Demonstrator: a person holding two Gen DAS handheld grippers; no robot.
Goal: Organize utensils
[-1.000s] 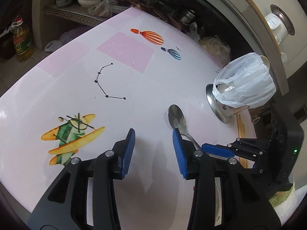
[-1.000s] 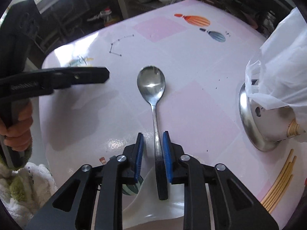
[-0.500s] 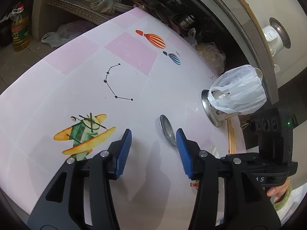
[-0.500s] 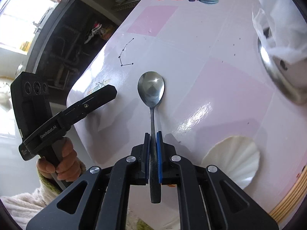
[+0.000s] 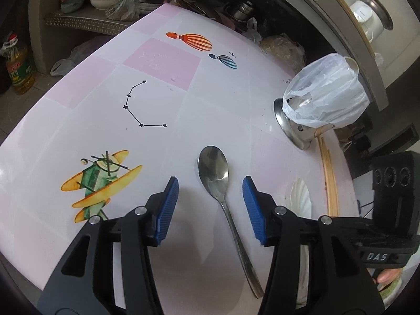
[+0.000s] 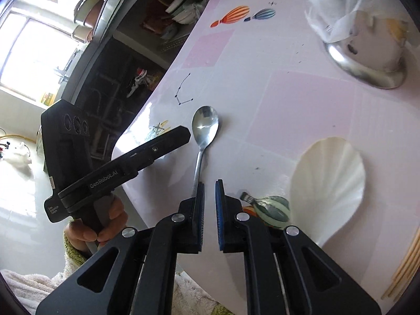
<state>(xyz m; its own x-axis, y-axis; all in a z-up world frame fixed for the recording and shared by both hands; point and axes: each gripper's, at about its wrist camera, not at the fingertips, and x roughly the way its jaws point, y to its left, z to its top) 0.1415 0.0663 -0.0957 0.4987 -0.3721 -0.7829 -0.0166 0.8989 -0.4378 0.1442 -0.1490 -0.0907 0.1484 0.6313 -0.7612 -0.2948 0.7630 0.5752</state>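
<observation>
Spoon [image 5: 213, 169] lies flat on the table [image 5: 223, 99], bowl up and pointing to 12 o'clock in the left wrist view, handle trailing toward 5 o'clock. My reading: it is set down in the open so either tool can take it. Left gripper [image 5: 210, 186] hovers straight above it, jaws standing wide, blue pads at 9 and 3 o'clock of the bowl's neck and clear of the metal. So it straddles the spoon without gripping it. Right gripper [image 6: 209, 191] sits at the handle end. Its jaws are opening from a narrow slit and I see nothing between the pads. The handle runs in at about 11 o'clock of that slit and vanishes behind the left-hand pad, so I cannot tell whether it touches. I judge this a hand-over of sorts, with right letting go low on the handle and left lined up near the bowl. Further out, a shell-shaped dish [image 5: 302, 199] lies just beside the handle at 3 o'clock. Chopsticks [image 5: 328, 173] lie along the table edge beyond it. At 1 o'clock, well apart, a metal holder [image 5: 286, 120] stands draped in a white plastic bag [image 5: 325, 97]. It is the likely home for the spoon, though the bag covers its mouth.
</observation>
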